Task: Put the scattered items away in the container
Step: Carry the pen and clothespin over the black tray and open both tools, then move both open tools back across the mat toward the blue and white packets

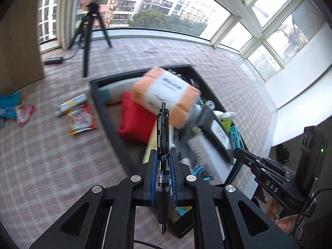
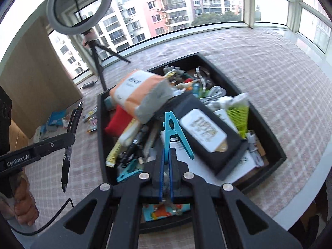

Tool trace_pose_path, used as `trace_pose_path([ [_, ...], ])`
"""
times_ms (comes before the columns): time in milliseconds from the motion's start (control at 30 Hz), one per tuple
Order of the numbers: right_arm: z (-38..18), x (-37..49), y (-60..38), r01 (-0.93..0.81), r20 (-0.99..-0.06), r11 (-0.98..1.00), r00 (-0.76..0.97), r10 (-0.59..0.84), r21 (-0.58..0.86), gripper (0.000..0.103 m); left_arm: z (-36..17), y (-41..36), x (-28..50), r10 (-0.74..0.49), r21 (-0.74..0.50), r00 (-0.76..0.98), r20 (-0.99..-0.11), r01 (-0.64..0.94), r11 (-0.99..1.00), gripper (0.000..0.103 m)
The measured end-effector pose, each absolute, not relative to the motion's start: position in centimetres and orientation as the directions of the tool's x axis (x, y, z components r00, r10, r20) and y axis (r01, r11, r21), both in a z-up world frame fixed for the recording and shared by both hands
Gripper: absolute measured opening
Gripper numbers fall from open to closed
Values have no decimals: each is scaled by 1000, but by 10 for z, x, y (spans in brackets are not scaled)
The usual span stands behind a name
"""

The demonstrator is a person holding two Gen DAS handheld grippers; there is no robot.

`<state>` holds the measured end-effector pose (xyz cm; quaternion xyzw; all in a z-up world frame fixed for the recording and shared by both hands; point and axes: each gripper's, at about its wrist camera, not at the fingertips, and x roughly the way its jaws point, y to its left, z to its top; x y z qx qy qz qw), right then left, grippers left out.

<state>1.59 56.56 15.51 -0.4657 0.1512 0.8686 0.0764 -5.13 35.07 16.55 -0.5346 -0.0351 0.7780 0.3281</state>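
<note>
The left gripper [image 1: 163, 166] pinches a black pen [image 1: 163, 145] upright between its blue pads. The right gripper [image 2: 167, 166] pinches a teal clothespin [image 2: 172, 132]. Just ahead of and below both lies the black tray [image 2: 267, 128], crowded with items. Snack packets [image 1: 82, 120] lie on the checked worktop [image 1: 41, 155], left of the left gripper.

Motion blur smears the black tray [image 1: 97, 91] and its heap, so the print on the orange-and-white pack [image 1: 166, 92] cannot be read. The red pouch [image 1: 134, 124] lies partly under that pack. The snack packets [image 1: 79, 118] on the desk [image 1: 51, 155] are too smeared to identify. In the right wrist view, the blue clothespin [image 2: 170, 132] disappears at its lower end between the pads, and the ring light [image 2: 68, 10] is cut off by the top edge.
</note>
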Motion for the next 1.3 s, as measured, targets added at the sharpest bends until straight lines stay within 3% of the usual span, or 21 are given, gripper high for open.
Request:
trace_pose_path([
  [367, 157, 2, 612, -318, -839, -936, -542, 49, 151, 4, 163, 418, -42, 549, -381, -173, -818, -551, -742, 10],
  [433, 159, -5, 614, -303, -836, -941, -547, 45, 148, 5, 163, 425, -42, 545, -378, -161, -823, -561, -736, 31],
  [467, 160, -8, 614, -306, -838, -942, -543, 50, 142, 5, 163, 427, -42, 543, -372, -166, -823, -564, -737, 50],
  [600, 158, -15, 614, -320, -851, -938, -522, 56, 134, 17, 170, 424, -39, 522, -317, -211, -827, -591, -741, 50],
  [1000, 163, -22, 595, -292, -847, -943, -530, 24, 156, 17, 168, 392, -50, 491, -293, -252, -834, -551, -781, 50],
  [1300, 174, -48, 544, -178, -842, -971, -539, -38, 157, 20, 163, 319, -72, 422, -259, -320, -848, -443, -858, 50],
])
